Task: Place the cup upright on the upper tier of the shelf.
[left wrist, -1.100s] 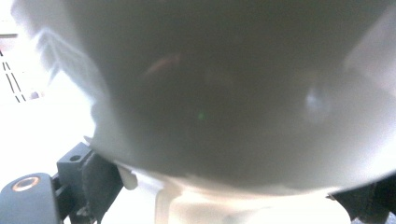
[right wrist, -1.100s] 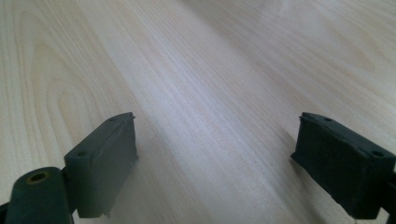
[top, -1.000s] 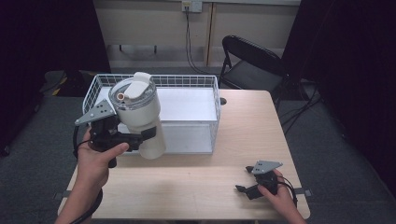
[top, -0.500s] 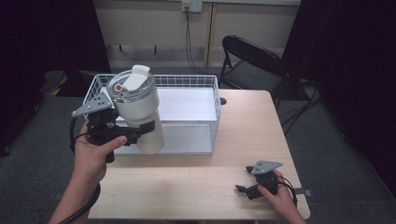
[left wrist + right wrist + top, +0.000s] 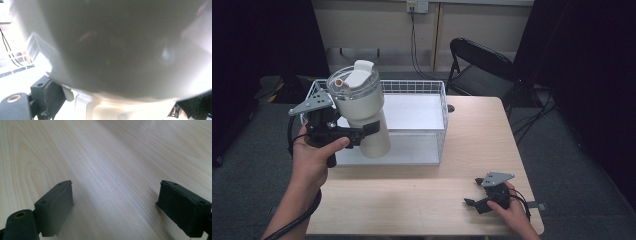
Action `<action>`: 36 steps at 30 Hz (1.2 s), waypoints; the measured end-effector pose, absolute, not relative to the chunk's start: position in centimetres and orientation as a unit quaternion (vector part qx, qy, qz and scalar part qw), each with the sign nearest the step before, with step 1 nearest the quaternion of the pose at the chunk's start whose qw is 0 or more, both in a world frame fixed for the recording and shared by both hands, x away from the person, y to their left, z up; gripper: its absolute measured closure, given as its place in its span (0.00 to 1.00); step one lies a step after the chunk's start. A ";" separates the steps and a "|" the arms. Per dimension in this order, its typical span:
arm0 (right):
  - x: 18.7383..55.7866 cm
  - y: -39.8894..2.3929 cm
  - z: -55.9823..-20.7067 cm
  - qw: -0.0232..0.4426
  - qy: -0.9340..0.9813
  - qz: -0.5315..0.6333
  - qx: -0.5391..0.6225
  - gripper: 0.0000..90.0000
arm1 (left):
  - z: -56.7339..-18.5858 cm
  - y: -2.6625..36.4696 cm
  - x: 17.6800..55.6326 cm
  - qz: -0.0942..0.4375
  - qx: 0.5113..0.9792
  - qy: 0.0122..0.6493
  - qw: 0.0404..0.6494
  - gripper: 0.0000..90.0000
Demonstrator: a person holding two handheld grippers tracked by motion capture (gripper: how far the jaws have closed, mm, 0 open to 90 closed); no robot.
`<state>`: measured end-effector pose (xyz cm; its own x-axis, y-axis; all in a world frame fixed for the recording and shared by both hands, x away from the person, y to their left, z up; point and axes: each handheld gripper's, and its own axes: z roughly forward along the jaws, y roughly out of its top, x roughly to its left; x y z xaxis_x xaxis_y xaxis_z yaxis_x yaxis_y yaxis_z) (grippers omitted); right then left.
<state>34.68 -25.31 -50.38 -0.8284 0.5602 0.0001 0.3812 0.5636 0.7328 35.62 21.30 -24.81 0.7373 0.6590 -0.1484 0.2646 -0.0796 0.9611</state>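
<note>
Nearest the person, the right gripper (image 5: pixel 479 202) rests low on the wooden table (image 5: pixel 427 195) at its near right corner, its jaws spread wide with nothing but bare wood grain between them in the right gripper view (image 5: pixel 115 202). Parked there, well apart from everything else, it looks idle, likely kept out of the way while the other hand works.

Farther in and to the left, the left gripper (image 5: pixel 359 132) is clamped around the lower body of a white tumbler (image 5: pixel 362 112) with a clear lid and a white flip spout. The tumbler is held up off the table, roughly upright with a slight tilt, over the near left part of the white wire basket (image 5: pixel 439 120). In the left gripper view the tumbler's pale wall (image 5: pixel 125 50) sits very close to the camera, with one black jaw visible at the lower left pressed beside it. The grip sits low on the narrower base, probably because the wider upper body would not fit between the jaws.

The basket stands on the far half of the table; its white floor looks bare. Whether the tumbler is going in or coming out cannot be told from this moment. The basket's near wire wall is the one obstacle close to the tumbler's base.

Beyond the table stand a black folding chair (image 5: pixel 479 62) and a wall with hanging cables (image 5: pixel 414 35), both well clear of the work.
</note>
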 end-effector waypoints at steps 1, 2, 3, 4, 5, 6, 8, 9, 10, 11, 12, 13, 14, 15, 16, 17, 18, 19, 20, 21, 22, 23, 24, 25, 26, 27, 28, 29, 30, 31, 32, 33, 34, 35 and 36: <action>34.7 -25.3 -50.4 0.117 0.876 0.382 0.269 0.13 | -24.6 21.3 35.7 0.168 0.715 0.323 0.597 0.10; 34.7 -25.3 -50.4 0.117 0.876 0.382 0.269 0.13 | -24.4 21.3 35.7 0.170 0.713 0.322 0.599 0.10; 34.7 -25.3 -50.4 0.117 0.876 0.382 0.269 0.13 | -24.2 21.3 35.8 0.170 0.713 0.321 0.599 0.10; 34.7 -25.3 -50.4 0.117 0.876 0.382 0.269 0.13 | -23.8 21.3 35.8 0.172 0.713 0.322 0.599 0.10; 34.7 -25.3 -50.4 0.117 0.876 0.382 0.269 0.13 | -23.6 21.3 35.9 0.173 0.713 0.322 0.598 0.10; 34.7 -25.3 -50.4 0.117 0.876 0.382 0.269 0.13 | -23.5 21.3 35.9 0.175 0.712 0.322 0.598 0.10; 34.7 -25.3 -50.4 0.117 0.876 0.382 0.269 0.13 | -23.1 21.4 36.1 0.177 0.711 0.325 0.598 0.10; 34.7 -25.3 -50.4 0.117 0.876 0.382 0.269 0.13 | -23.1 21.4 36.1 0.177 0.711 0.325 0.598 0.10; 34.7 -25.3 -50.4 0.117 0.876 0.382 0.269 0.13 | -22.9 21.5 36.2 0.177 0.710 0.325 0.598 0.10; 34.7 -25.3 -50.4 0.117 0.876 0.382 0.269 0.13 | -22.9 21.5 36.2 0.177 0.710 0.325 0.598 0.10; 34.7 -25.3 -50.4 0.117 0.876 0.382 0.269 0.13 | -22.6 21.5 36.4 0.179 0.710 0.327 0.598 0.10; 34.7 -25.3 -50.4 0.117 0.876 0.382 0.269 0.13 | -22.6 21.5 36.4 0.179 0.710 0.327 0.598 0.10; 34.7 -25.3 -50.4 0.117 0.876 0.382 0.269 0.13 | -22.5 21.5 36.5 0.179 0.710 0.327 0.597 0.10; 34.7 -25.3 -50.4 0.117 0.876 0.382 0.269 0.13 | -22.3 21.6 36.6 0.182 0.710 0.328 0.596 0.10; 34.7 -25.3 -50.4 0.117 0.876 0.382 0.269 0.13 | -22.3 21.6 36.6 0.182 0.710 0.328 0.596 0.10; 34.7 -25.3 -50.4 0.117 0.876 0.382 0.269 0.13 | -22.2 21.6 36.6 0.182 0.709 0.329 0.597 0.10; 34.7 -25.3 -50.4 0.117 0.876 0.382 0.269 0.13 | -22.2 21.6 36.7 0.183 0.709 0.329 0.596 0.10; 34.7 -25.3 -50.4 0.117 0.876 0.382 0.269 0.13 | -22.1 21.7 36.7 0.185 0.708 0.330 0.596 0.10; 34.7 -25.3 -50.4 0.117 0.876 0.382 0.269 0.13 | -21.9 21.7 36.9 0.185 0.709 0.331 0.595 0.10; 34.7 -25.3 -50.4 0.117 0.876 0.382 0.269 0.13 | -21.9 21.7 36.9 0.185 0.709 0.331 0.595 0.10; 34.7 -25.3 -50.4 0.117 0.876 0.382 0.269 0.13 | -21.9 21.7 36.9 0.186 0.707 0.332 0.596 0.10; 34.7 -25.3 -50.4 0.117 0.876 0.382 0.269 0.13 | -21.8 21.8 37.0 0.188 0.707 0.333 0.595 0.10; 34.7 -25.3 -50.4 0.117 0.876 0.382 0.269 0.13 | -21.6 21.8 37.1 0.189 0.706 0.333 0.596 0.10; 34.7 -25.3 -50.4 0.117 0.876 0.382 0.269 0.13 | -21.6 21.8 37.1 0.189 0.706 0.333 0.596 0.10; 34.7 -25.3 -50.4 0.117 0.876 0.382 0.269 0.13 | -21.5 21.7 37.1 0.190 0.705 0.334 0.596 0.10; 34.7 -25.3 -50.4 0.117 0.876 0.382 0.269 0.13 | -21.5 21.7 37.1 0.190 0.705 0.334 0.596 0.10; 34.7 -25.3 -50.4 0.117 0.876 0.382 0.269 0.13 | -21.4 21.7 37.3 0.194 0.708 0.333 0.592 0.10; 34.7 -25.3 -50.4 0.117 0.876 0.382 0.269 0.13 | -21.4 21.7 37.3 0.194 0.708 0.333 0.592 0.10; 34.7 -25.3 -50.4 0.117 0.877 0.382 0.268 0.13 | -21.4 21.7 37.4 0.193 0.707 0.335 0.592 0.10; 34.7 -25.3 -50.4 0.117 0.877 0.382 0.268 0.13 | -21.4 21.7 37.4 0.193 0.707 0.335 0.592 0.10; 34.7 -25.3 -50.4 0.117 0.877 0.382 0.269 0.13 | -21.3 21.7 37.6 0.192 0.707 0.337 0.592 0.10; 34.7 -25.3 -50.4 0.117 0.876 0.382 0.269 0.13 | -21.3 21.7 37.7 0.194 0.708 0.337 0.590 0.10; 34.7 -25.3 -50.4 0.117 0.877 0.382 0.269 0.13 | -21.3 21.6 37.8 0.194 0.707 0.337 0.591 0.10; 34.7 -25.3 -50.4 0.117 0.876 0.382 0.269 0.13 | -21.2 21.7 37.9 0.196 0.707 0.335 0.590 0.10; 34.7 -25.3 -50.4 0.117 0.876 0.382 0.269 0.13 | -21.2 21.7 38.0 0.198 0.707 0.335 0.591 0.10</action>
<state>34.69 -25.32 -50.37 -0.8284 0.5602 0.0007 0.3818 0.5636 0.7325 38.03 21.65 -21.20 0.6973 0.7073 -0.1164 0.2394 -0.0768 0.9679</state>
